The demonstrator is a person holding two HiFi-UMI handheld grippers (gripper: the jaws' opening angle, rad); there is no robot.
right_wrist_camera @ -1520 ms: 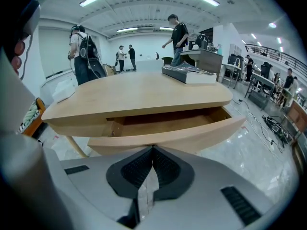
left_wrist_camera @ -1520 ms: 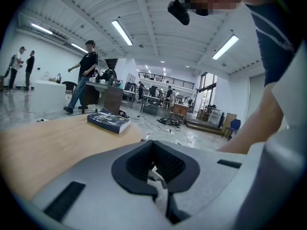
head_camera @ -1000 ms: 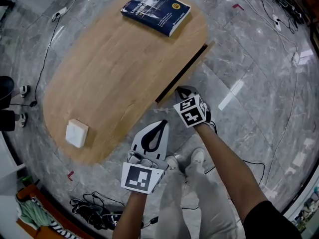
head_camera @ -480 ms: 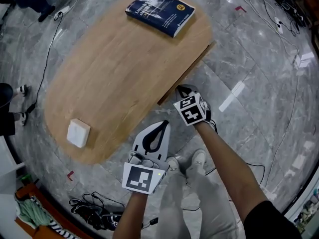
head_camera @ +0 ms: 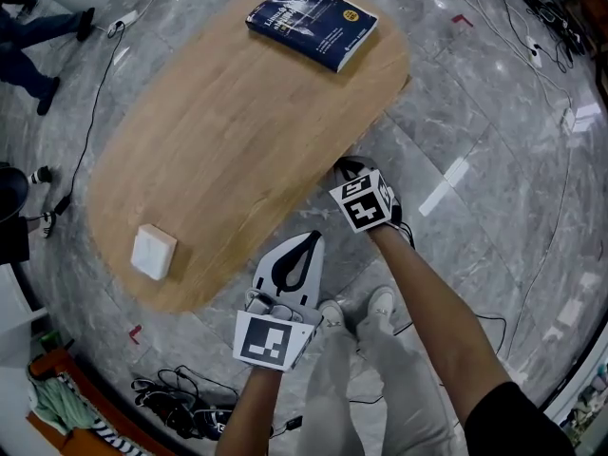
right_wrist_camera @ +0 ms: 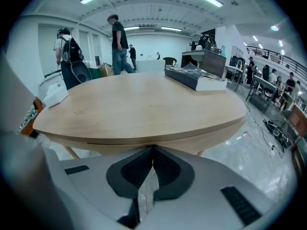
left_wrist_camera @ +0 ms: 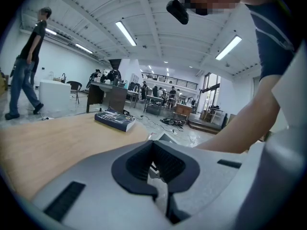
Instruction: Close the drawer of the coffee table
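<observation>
2 sets of jaws, both pressed together with nothing between them. On my right gripper (right_wrist_camera: pixel 153 148) the dark pads meet in a thin line, and the tips sit right up against the edge of the table (head_camera: pixel 237 141), at or just short of touching; I cannot tell which. The drawer (right_wrist_camera: pixel 204 141) is pushed in, its wooden front flush under the tabletop, with only a fine seam showing along the edge in the right gripper view. From the head view that gripper (head_camera: pixel 346 168) points at the near side of the table, its marker cube facing up.

My left gripper (left_wrist_camera: pixel 153 143) hangs apart from the table, nearer my body, aimed along the tabletop's near edge. From the head view it (head_camera: pixel 309 237) sits beside and below the right gripper, over grey marble floor (head_camera: pixel 475 122).

On the table, 1 dark blue book (head_camera: pixel 312 22) lies flat at the far end and 1 small white box (head_camera: pixel 153 252) rests near the left end, well apart from each other. My shoes (head_camera: pixel 353 309) show below the grippers, and a tangle of black cables (head_camera: pixel 180 402) lies on the floor to the left. Beyond the table, 1 person (right_wrist_camera: pixel 117 44) stands in the hall.
</observation>
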